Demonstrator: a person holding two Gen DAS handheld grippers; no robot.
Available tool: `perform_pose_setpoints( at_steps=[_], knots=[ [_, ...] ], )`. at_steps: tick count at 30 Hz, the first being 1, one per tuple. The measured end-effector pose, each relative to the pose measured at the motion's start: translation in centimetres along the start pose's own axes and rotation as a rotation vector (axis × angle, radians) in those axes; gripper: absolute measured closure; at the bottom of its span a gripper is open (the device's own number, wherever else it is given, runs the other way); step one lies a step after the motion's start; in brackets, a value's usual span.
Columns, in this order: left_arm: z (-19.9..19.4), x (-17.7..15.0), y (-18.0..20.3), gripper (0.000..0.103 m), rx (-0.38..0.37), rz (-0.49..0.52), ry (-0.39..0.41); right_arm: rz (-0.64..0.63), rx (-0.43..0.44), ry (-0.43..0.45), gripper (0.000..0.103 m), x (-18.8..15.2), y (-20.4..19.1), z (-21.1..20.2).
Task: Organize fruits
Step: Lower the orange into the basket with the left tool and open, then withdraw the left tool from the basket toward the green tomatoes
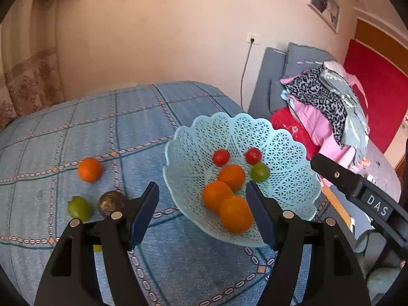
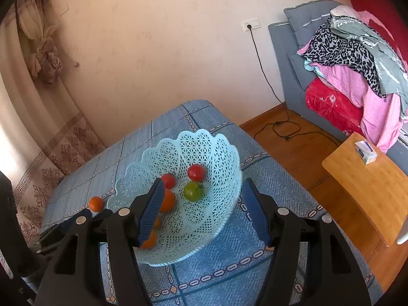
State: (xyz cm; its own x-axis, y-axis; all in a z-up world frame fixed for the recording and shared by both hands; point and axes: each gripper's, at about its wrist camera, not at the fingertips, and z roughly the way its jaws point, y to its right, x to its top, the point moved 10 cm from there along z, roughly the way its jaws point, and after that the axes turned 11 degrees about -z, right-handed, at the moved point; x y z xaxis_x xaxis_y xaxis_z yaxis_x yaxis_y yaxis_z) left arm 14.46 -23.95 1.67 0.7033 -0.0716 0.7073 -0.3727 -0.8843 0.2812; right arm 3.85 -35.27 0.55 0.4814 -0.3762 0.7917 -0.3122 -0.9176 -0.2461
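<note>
A pale blue lattice basket (image 1: 285, 153) with a scalloped rim is sitting on the tabletop (image 1: 76, 132), which is wearing a blue checked cloth, close to its right edge. Inside the basket, six fruits are lying together: three oranges (image 1: 232, 176), bunched in a touching cluster toward the near side, two red tomatoes (image 1: 220, 157) toward the far side, and one green tomato (image 1: 259, 171) just beside the right red one.

Out on the cloth, left of the basket and well apart from it, three more pieces are waiting: one orange (image 1: 89, 169) farther back, and nearer, side by side, a green fruit (image 1: 79, 208) and a dark brownish round fruit (image 1: 111, 203).

The left claw (image 1: 202, 214) is hanging over the near rim of the basket with its blue pads spread apart, gripping nothing; the nearest orange is showing in the gap between them without being pressed. The right claw (image 2: 201, 211) is hovering over the basket too, jaws standing apart and empty, one finger (image 2: 150, 211) covering part of the oranges.
</note>
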Motion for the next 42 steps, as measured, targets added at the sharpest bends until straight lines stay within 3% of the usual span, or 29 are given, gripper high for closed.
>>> perform_pose_setpoints(
  at_steps=[3,6,23,35,42],
  knots=[
    [-0.6,0.3,-0.8,0.031,0.024,-0.011,0.017,-0.004,0.0,0.003,0.038,0.0,-0.2,-0.1],
    [-1.0,0.3,-1.6,0.022,0.049,-0.021,0.028,-0.007,0.002,0.007,0.038,0.0,-0.3,-0.2],
    [-4.2,2.0,-6.2,0.018,0.149,-0.061,0.099,-0.037,0.022,0.012,0.037,-0.1,-2.0,-0.6],
    [-5.8,2.9,-13.2,0.017,0.231,-0.203,0.098,-0.068,0.039,-0.002,0.037,-0.8,-3.4,-0.3],
    [-4.0,1.3,-16.0,0.018,0.299,-0.252,0.046,-0.083,0.046,-0.011,0.037,-1.2,-4.0,0.0]
  ],
)
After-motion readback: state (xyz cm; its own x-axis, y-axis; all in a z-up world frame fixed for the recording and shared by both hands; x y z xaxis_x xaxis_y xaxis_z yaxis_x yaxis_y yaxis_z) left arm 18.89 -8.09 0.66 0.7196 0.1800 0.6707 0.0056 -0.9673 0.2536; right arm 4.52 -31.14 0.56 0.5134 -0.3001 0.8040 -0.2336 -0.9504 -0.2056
